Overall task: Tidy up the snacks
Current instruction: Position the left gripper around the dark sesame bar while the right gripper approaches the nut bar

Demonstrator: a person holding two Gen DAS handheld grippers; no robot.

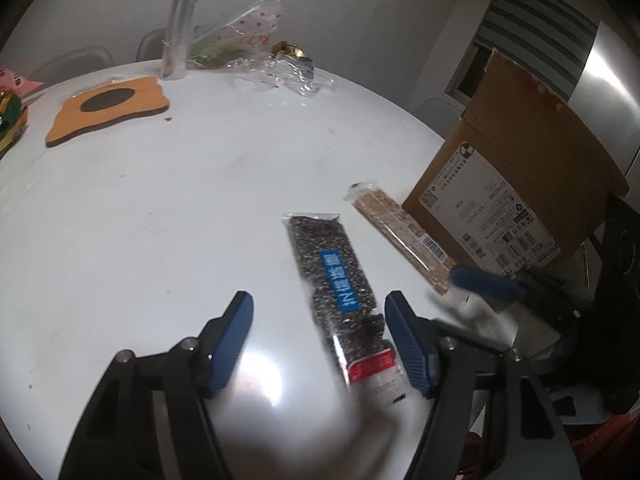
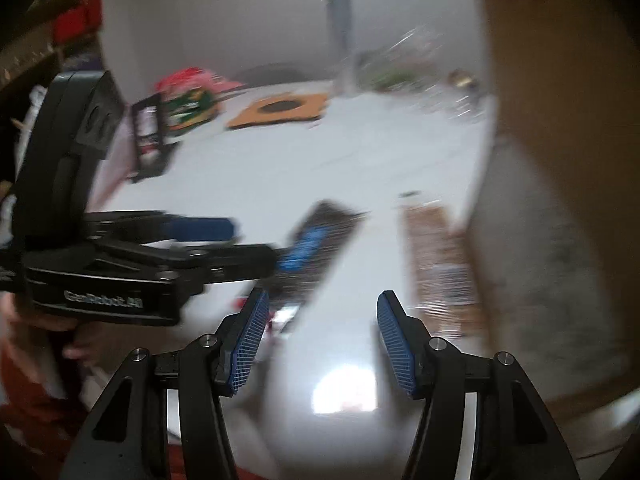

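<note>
Early stage by the look of it: nothing visibly sorted yet. Dark sesame snack bar in clear wrapper with blue label [image 1: 336,288] lies flat on the white round table [image 1: 160,220], between the left claw [image 1: 320,336] pads but near the right one; claw partly open, pads not pressing it, so no grip yet. Light-brown grain bar in clear wrapper [image 1: 400,232] lies just beside the brown cardboard box with shipping label [image 1: 500,200], apparently touching its base. Right claw [image 2: 320,340] half open, empty, over bare table near that bar; view blurred. Box interior not visible, so can't tell if anything's packed. Both bars remain; more packets [image 2: 188,108] sit at the far edge.
</note>
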